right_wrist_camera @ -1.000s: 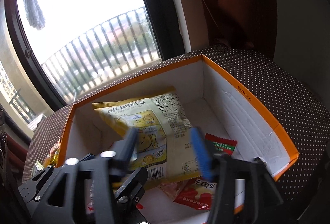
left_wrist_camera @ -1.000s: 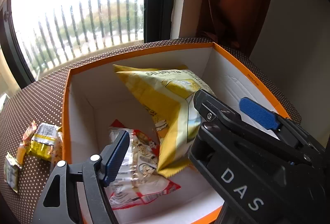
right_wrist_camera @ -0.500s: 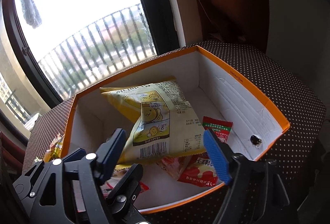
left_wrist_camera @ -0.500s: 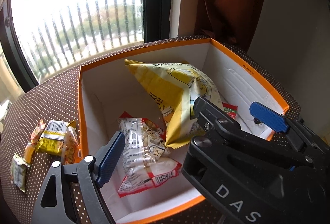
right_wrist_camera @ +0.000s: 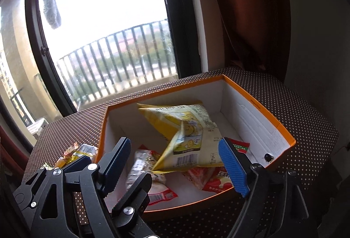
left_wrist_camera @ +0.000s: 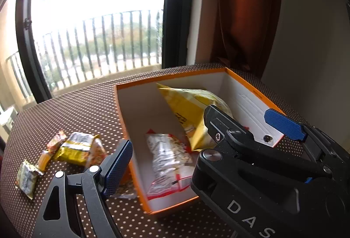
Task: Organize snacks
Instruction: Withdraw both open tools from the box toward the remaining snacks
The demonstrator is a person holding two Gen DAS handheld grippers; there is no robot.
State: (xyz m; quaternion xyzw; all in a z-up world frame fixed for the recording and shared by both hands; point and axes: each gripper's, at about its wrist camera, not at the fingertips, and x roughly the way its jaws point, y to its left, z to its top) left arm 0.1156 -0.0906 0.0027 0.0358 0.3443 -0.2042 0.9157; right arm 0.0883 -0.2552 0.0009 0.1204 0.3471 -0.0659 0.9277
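Observation:
An orange box [left_wrist_camera: 253, 90] [right_wrist_camera: 260, 104] with a white inside sits on the dotted brown table. In it lie a big yellow snack bag [left_wrist_camera: 188, 106] [right_wrist_camera: 190, 128], a clear and red packet [left_wrist_camera: 166, 159] [right_wrist_camera: 142, 163] and a red packet [right_wrist_camera: 214, 178]. Several small yellow snack packets [left_wrist_camera: 76, 148] [right_wrist_camera: 81, 151] lie on the table left of the box. My left gripper [left_wrist_camera: 201, 143] is open and empty, held above the box's near left corner. My right gripper [right_wrist_camera: 177, 165] is open and empty above the box's near edge.
The round table [left_wrist_camera: 83, 111] has a brown cloth with white dots. A window with a balcony railing [left_wrist_camera: 98, 45] stands behind it. A dark red curtain [left_wrist_camera: 247, 8] and a pale wall [left_wrist_camera: 310, 41] are at the right.
Both grippers have pulled back and up from the box, so more of the table and the loose packets show. The yellow bag stays in the box.

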